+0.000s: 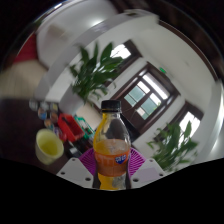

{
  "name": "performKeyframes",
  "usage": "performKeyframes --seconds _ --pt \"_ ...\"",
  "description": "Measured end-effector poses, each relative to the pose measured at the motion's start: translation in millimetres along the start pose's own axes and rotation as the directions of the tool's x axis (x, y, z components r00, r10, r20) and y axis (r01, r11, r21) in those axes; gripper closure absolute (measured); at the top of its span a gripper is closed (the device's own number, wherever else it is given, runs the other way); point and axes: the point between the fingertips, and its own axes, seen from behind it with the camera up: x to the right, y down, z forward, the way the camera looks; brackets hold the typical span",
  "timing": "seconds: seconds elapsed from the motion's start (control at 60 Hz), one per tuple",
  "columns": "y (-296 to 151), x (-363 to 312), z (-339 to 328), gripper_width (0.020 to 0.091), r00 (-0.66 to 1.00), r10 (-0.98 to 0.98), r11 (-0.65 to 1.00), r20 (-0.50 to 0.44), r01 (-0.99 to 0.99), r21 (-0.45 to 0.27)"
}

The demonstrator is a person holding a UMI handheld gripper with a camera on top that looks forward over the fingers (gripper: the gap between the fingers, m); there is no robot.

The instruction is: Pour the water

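An orange drink bottle with a black cap and a blue label stands upright between my fingers, lifted well above the table. My gripper is shut on the bottle, with the purple pads pressing on its lower body from both sides. A yellow-green cup sits on the dark table to the left of the bottle and lower down. The view is tilted, so the room leans.
Red objects lie on the table just behind the cup. Potted green plants stand beyond the bottle and another plant is to its right. A dark-framed window is on the far wall.
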Motion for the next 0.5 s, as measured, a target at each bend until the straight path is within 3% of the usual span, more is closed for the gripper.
performKeyframes --seconds 0.167,0.217,0.5 --pt "-26.4 -17.2 46.2 0.0738 0.842 0.529 0.847 0.106 -0.532 0.004" --pt "-10.1 -36.9 20.1 0.0736 0.769 0.623 0.777 0.141 -0.630 0.003" --pt "-12.9 -68.2 60.4 0.0738 0.728 0.677 0.729 0.110 -0.684 0.037"
